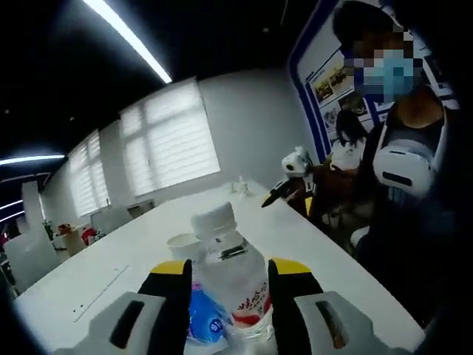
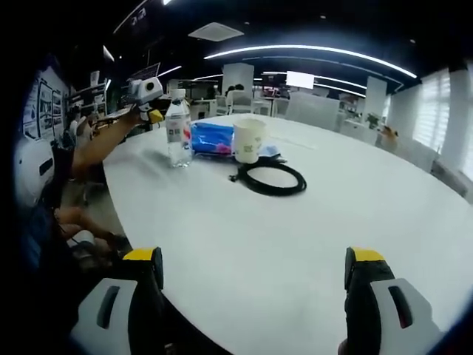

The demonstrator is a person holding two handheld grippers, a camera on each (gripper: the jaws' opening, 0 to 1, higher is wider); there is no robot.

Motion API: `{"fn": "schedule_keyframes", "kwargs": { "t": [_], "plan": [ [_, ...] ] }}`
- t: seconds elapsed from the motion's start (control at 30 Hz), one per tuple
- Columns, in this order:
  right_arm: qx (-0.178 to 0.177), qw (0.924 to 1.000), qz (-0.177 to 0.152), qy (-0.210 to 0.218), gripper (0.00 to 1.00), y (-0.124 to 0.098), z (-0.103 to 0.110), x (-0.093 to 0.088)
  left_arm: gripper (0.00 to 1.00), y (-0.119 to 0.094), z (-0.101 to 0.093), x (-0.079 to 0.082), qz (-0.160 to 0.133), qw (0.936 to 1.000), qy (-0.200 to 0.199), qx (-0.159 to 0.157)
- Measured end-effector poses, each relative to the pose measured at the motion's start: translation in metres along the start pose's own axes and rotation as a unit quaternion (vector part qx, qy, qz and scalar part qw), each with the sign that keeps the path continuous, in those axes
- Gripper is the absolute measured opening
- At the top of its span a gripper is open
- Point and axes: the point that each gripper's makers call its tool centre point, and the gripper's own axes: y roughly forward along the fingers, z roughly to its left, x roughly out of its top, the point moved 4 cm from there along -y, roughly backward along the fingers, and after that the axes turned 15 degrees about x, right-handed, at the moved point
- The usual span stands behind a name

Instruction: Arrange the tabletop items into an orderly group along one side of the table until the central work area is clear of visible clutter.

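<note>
Your left gripper [image 1: 229,296] clamps the water bottle [image 1: 230,275]; right gripper [image 2: 251,277] gapes empty; squeezing harder risks it slipping sideways

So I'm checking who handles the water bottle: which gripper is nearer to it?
Left. The left gripper has the water bottle between its jaws. The right gripper hangs open at the table's near edge, well short of the bottle.

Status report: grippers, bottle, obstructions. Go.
Left gripper jaws either side of the water bottle, grip unconfirmed. Right gripper open over bare table. Paper cup, cable coil beside bottle.
</note>
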Motion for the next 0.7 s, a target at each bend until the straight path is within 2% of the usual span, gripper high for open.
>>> {"fn": "schedule_keyframes", "kwargs": {
  "t": [0.1, 0.27, 0.7],
  "plan": [
    [0.001, 1.0000, 0.000, -0.001, 1.00, 0.0008, 0.0006, 0.0003, 0.42, 0.0007, -0.0021, 0.0009, -0.002, 0.9996, -0.001, -0.030],
    [0.002, 1.0000, 0.003, -0.001, 1.00, 0.0019, 0.0009, -0.0003, 0.43, 0.0032, -0.0009, 0.0006, 0.002, 0.9989, -0.002, -0.047],
    [0.002, 1.0000, 0.008, -0.001, 1.00, 0.0024, -0.0027, -0.0009, 0.44, 0.0079, -0.0035, 0.0003, -0.037, 0.9951, -0.016, -0.090]
  ]
}}
